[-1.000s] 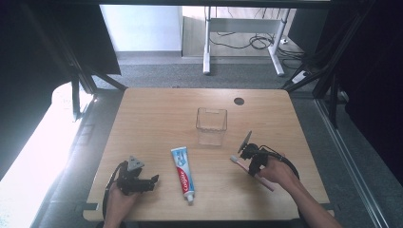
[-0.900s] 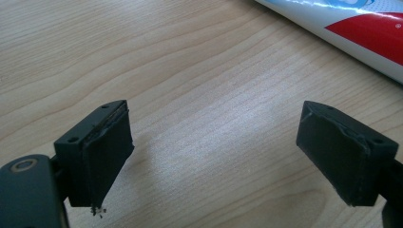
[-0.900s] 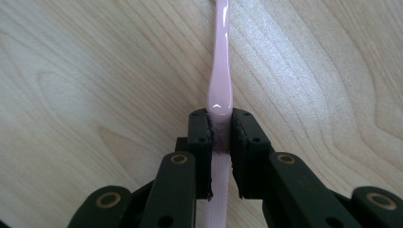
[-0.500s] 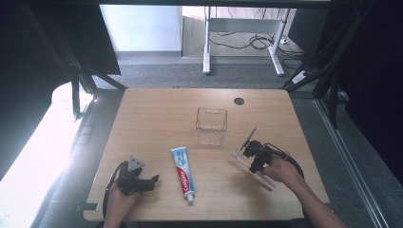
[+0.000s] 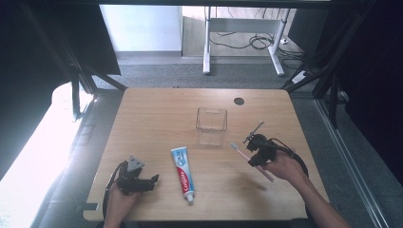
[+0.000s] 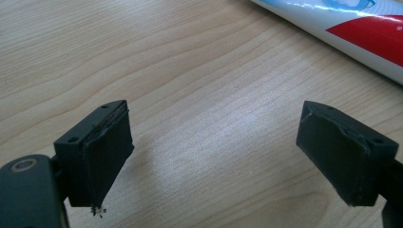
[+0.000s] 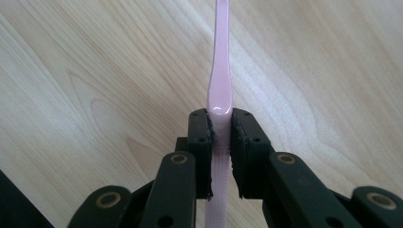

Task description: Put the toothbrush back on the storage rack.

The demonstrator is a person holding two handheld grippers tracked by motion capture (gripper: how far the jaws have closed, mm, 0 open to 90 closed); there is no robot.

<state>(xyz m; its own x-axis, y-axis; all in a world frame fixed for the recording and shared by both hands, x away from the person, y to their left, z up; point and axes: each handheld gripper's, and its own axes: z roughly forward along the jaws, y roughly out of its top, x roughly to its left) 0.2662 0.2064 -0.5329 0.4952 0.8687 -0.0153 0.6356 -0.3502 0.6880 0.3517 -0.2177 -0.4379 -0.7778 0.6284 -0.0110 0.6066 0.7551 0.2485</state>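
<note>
Pink plastic toothbrush (image 7: 220, 71), clamped by its handle between the jaws of the right gripper (image 5: 256, 148). In the right gripper view the two pads pinch the ribbed part of the handle squarely, the slim neck running away from the camera over the wood grain. From the high view the brush sits at the right of the table, lifted off the surface, bristle end aimed left and far, toward the clear plastic cup (image 5: 211, 125). Tail of the handle sticks out near-right past the person's right hand (image 5: 284, 167).

Cup stands upright near the table's middle, a little left of and beyond the brush head, apart from it. Looks empty, though its transparency makes that hard to confirm.

Judged step: carry the brush to the cup and drop it in. To do it well, tip the brush steeper before reaching the rim, so that one end enters from above rather than knocking the wall sideways; the cup looks light and could slide or topple. Release only once the lower end is well inside.

Toothpaste tube (image 5: 182, 171) lies flat nearer the front edge, centre-left, cap toward the near side. Left gripper (image 5: 138, 180) rests low at the near-left of the wooden table (image 5: 157, 114), jaws spread wide with nothing between them, the tube just off to its right.
</note>
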